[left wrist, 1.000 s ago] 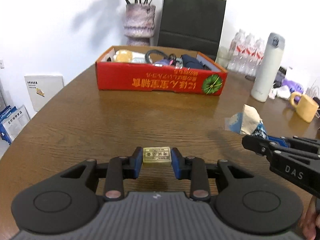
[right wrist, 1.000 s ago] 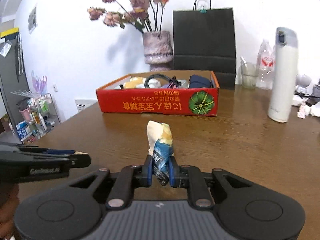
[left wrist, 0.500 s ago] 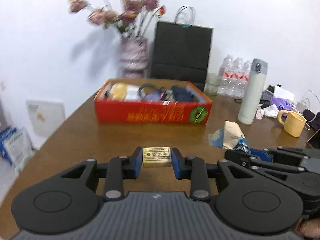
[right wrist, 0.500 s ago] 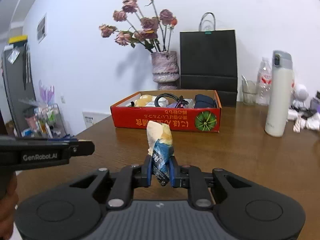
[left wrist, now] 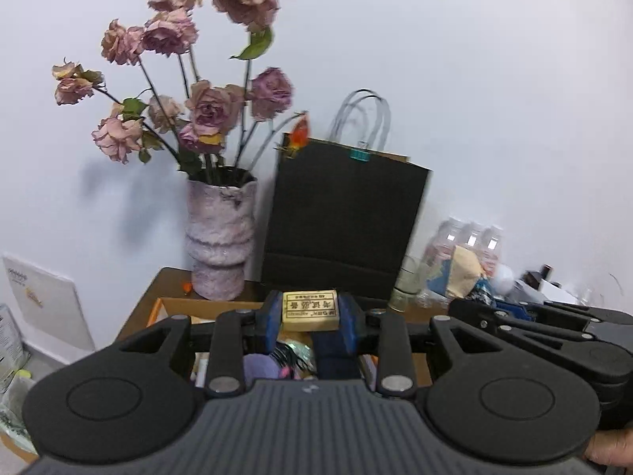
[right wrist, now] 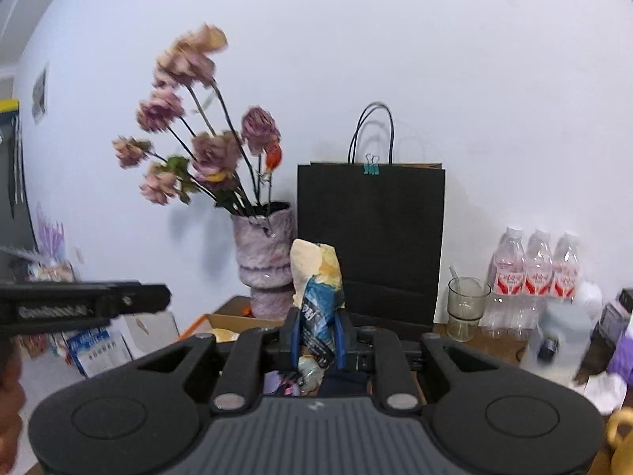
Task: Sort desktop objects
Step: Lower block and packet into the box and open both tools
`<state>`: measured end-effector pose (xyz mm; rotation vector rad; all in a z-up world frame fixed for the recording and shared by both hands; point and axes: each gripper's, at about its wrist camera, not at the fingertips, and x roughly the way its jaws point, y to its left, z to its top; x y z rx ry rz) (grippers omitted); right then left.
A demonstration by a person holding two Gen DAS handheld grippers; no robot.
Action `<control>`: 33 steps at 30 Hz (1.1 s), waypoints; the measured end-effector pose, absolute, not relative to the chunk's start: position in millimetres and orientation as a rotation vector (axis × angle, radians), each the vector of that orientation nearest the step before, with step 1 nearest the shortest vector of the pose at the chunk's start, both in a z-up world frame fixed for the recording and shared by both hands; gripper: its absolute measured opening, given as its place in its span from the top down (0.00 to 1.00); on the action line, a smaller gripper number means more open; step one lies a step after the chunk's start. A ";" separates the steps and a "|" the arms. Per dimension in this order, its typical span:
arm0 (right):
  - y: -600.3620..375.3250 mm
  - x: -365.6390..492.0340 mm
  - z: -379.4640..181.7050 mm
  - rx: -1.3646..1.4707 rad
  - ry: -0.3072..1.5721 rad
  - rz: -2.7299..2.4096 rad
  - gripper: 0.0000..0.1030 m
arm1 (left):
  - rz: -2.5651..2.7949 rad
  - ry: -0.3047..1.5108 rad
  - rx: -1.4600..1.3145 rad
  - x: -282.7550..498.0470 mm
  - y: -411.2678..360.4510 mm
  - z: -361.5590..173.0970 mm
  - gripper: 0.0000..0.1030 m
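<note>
Carrying step: the left claw (left wrist: 310, 318) clamps an eraser (left wrist: 310, 310), the right claw (right wrist: 317, 343) a crumpled wrapper (right wrist: 318, 297) (both over the box (left wrist: 170, 308)), release next.

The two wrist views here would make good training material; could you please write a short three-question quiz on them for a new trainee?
1. True or false: the left gripper is shut on a small tan block with printed characters.
2. What does the right gripper hold? A) a glass cup B) a crumpled blue and cream packet C) a water bottle
3. Fill in: right of the vase of dried roses stands a black paper ____ with a teal clip at its top.

Key: 1 true; 2 B; 3 bag.
</note>
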<state>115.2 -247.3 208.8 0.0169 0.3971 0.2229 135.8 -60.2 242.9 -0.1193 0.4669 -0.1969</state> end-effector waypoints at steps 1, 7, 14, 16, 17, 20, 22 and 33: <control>-247.8 127.3 211.5 0.010 0.414 0.218 0.85 | -0.193 0.486 -0.109 145.3 -61.7 242.5 0.70; -240.3 226.7 180.0 -0.009 0.779 0.281 0.84 | -0.210 0.838 -0.021 232.0 -72.4 181.0 0.70; -215.1 288.8 102.1 -0.073 1.122 0.277 0.84 | -0.166 1.121 -0.055 285.3 -74.2 91.8 0.69; -206.3 289.8 86.4 -0.103 1.176 0.299 0.81 | -0.169 1.154 -0.063 290.9 -76.0 78.6 0.69; -202.4 290.8 78.6 -0.118 1.204 0.312 0.80 | -0.173 1.162 -0.064 292.6 -75.6 74.6 0.69; -201.1 292.6 62.9 -0.131 1.240 0.305 0.68 | -0.177 1.179 -0.054 294.4 -77.1 71.2 0.58; -204.1 294.5 57.9 -0.131 1.273 0.284 0.51 | -0.196 1.164 -0.079 293.8 -72.1 78.6 0.38; -211.5 278.7 130.6 -0.100 1.137 0.234 0.22 | -0.078 1.038 -0.072 275.0 -36.1 151.9 0.03</control>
